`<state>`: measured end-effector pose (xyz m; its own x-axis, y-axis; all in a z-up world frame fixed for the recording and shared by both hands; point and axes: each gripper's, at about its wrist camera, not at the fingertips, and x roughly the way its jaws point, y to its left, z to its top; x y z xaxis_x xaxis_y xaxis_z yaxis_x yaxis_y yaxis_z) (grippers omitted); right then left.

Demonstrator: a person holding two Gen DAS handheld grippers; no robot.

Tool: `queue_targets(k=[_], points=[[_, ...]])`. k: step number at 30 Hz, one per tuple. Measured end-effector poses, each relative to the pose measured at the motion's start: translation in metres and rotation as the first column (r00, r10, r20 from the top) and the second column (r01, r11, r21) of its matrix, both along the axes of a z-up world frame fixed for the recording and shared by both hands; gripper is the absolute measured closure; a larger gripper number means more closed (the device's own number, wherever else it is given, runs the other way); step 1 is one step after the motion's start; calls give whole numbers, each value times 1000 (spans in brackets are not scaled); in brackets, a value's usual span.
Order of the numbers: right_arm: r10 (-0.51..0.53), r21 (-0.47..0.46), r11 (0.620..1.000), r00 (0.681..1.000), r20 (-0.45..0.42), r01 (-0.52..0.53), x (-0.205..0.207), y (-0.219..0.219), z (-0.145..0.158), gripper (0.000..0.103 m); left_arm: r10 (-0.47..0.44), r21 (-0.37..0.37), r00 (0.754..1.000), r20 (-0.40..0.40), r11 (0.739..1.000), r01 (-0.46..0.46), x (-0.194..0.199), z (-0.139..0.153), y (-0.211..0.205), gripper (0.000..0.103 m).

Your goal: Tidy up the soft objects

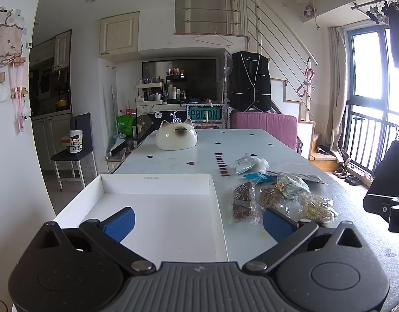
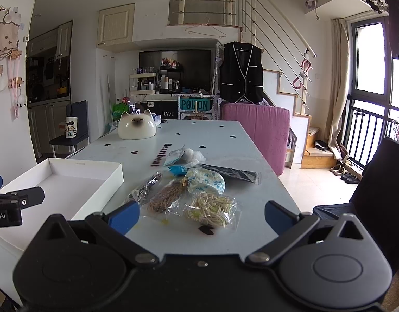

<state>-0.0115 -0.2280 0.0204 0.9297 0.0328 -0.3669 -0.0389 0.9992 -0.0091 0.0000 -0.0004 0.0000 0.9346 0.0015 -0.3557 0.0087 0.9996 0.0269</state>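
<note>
Crinkly clear packets (image 2: 211, 208) of cord — beside a white cardboard tray (image 2: 69, 182).

The pale table (image 2: 225, 140) carried a white tray (image 2: 69, 182), bagged soft items (image 2: 209, 208) and a cat-head ornament (image 2: 136, 128).

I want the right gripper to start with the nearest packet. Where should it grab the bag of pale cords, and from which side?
Probably its near edge. The bag of pale cords lies flat on the table, just ahead of the open right gripper. Come from above, fingers tilted down, and pinch the loose clear film there rather than the bulky coil in the middle.
</note>
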Motion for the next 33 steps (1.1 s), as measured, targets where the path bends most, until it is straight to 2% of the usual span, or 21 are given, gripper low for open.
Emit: queue_targets(k=[33], points=[[-4,1,1000,1000,-8,4,-2,-2,-5,0,-2,-2,1000,0,1000,2,-2,2,-2,0]])
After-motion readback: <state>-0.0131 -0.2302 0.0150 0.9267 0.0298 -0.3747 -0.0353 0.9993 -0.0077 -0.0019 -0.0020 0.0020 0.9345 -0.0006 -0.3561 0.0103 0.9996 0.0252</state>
